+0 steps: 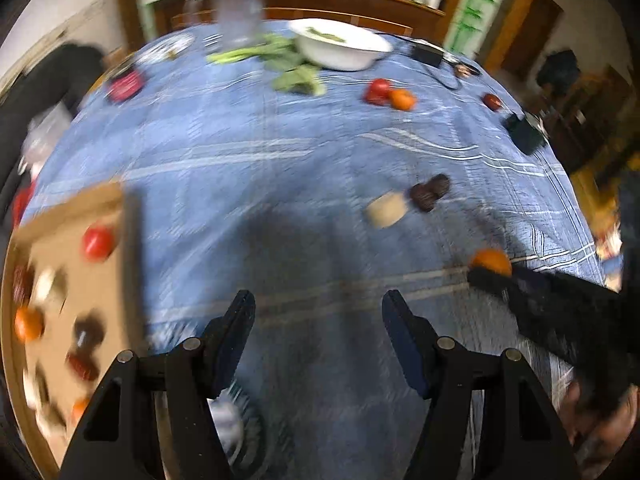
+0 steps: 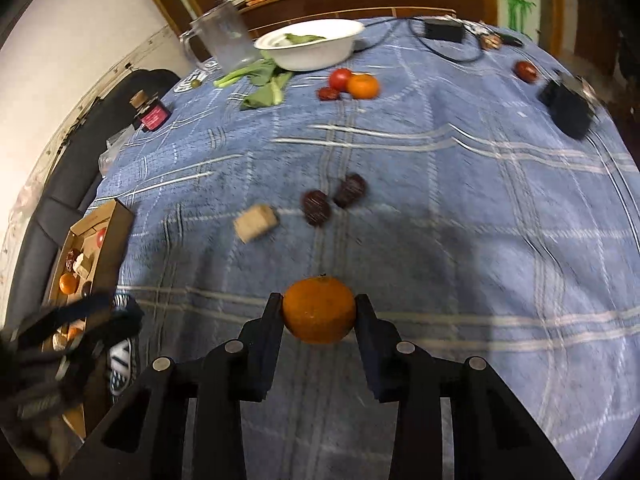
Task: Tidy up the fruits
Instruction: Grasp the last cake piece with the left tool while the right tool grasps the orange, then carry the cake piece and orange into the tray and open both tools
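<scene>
One tangerine (image 2: 319, 309) sits clamped between right claw (image 2: 318, 312) fingers.

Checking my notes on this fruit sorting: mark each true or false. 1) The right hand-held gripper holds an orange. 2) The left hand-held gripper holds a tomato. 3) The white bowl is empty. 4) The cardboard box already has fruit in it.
1) True: the right hand-held gripper is shut on the orange.
2) False: the left hand-held gripper is open and holds nothing.
3) False: the white bowl has green leaves in it.
4) True: the cardboard box holds a tomato and other pieces.
</scene>
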